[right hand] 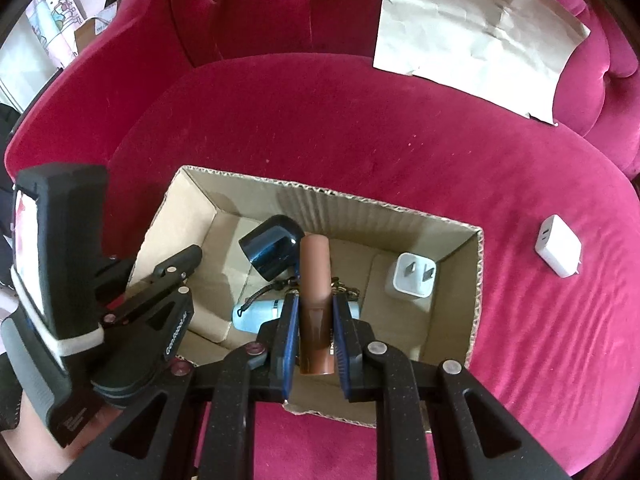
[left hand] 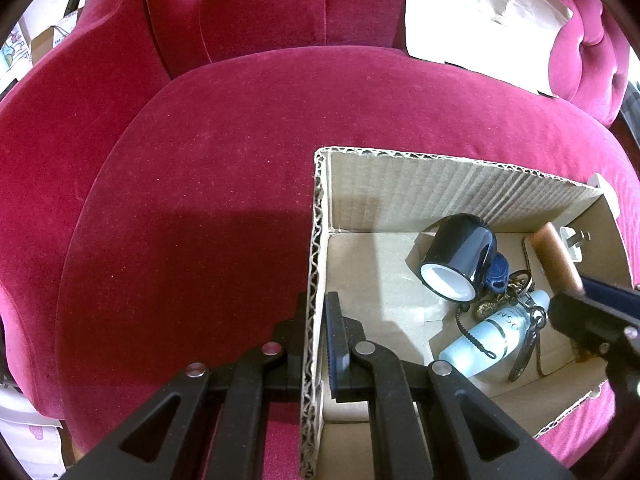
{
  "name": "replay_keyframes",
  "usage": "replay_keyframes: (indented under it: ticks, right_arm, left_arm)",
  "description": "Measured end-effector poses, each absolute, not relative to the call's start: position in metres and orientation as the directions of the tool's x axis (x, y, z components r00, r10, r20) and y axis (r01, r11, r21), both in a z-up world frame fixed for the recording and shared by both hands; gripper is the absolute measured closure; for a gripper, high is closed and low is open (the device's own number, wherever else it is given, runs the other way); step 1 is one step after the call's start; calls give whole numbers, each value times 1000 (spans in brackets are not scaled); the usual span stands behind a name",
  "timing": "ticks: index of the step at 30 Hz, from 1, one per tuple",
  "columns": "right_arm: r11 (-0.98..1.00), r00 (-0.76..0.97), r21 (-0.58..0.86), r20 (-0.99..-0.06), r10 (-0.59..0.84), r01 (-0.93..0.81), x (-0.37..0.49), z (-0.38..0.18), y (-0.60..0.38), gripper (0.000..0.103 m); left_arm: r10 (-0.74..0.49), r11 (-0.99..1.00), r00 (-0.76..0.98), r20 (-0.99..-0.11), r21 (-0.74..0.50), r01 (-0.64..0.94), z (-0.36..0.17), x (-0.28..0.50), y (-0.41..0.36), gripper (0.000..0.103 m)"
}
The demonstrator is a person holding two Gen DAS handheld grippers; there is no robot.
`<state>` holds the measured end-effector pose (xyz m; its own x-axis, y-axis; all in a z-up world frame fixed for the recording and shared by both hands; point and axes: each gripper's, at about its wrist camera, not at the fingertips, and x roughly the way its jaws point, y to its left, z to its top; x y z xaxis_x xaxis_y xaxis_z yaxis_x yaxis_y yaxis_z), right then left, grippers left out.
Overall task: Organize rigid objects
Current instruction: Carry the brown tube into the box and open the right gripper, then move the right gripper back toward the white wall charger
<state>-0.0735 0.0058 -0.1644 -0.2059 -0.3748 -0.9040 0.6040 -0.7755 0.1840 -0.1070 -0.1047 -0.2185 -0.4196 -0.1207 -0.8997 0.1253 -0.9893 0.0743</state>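
An open cardboard box (left hand: 440, 184) (right hand: 476, 280) sits on a red velvet sofa seat. My left gripper (left hand: 316, 340) is shut on the box's left wall (left hand: 312, 280), one finger outside and one inside; it also shows in the right wrist view (right hand: 176, 272). My right gripper (right hand: 314, 328) is shut on a brown cylinder (right hand: 315, 300) and holds it over the box; it shows in the left wrist view (left hand: 592, 312) with the cylinder (left hand: 556, 256). Inside lie a black tape roll (left hand: 456, 260) (right hand: 272, 252), a pale blue bottle (left hand: 488, 336) (right hand: 252, 316), keys on a chain (left hand: 508, 292) and a white plug adapter (right hand: 412, 276).
A second white charger (right hand: 558, 246) lies on the seat to the right of the box. A sheet of brown paper (right hand: 472, 28) (left hand: 480, 16) leans on the sofa back. Sofa armrests rise at left and right. The seat (left hand: 200, 200) stretches left of the box.
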Motion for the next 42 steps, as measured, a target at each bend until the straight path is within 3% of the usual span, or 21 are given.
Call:
replay_keyframes:
  ticks: [17, 18, 20, 26, 27, 42]
  right_arm:
    - [-771, -247, 162, -889, -385, 616, -72, -161, 5, 84]
    - [-773, -253, 153, -891, -377, 616, -72, -161, 4, 81]
    - [-779, -276, 128, -890, -363, 613, -73, -159, 4, 51]
    - [-794, -350, 53, -879, -325, 606, -73, -153, 5, 6]
    - [-797, -351, 53, -879, -323, 601, -74, -153, 5, 3]
    - [-801, -352, 62, -877, -328, 595, -76, -150, 14, 0]
  left_arm:
    - [-121, -989, -420, -900, 74, 125, -218, -107, -105, 96]
    - [-121, -989, -420, -900, 74, 125, -218, -107, -105, 96]
    - [-121, -989, -420, -899, 74, 125, -218, -107, -105, 96]
    - [-121, -989, -421, -899, 74, 125, -218, -107, -105, 96]
    - [-121, -989, -421, -899, 75, 124, -218, -107, -105, 96]
    - [-122, -989, -419, -900, 75, 126, -218, -106, -104, 96]
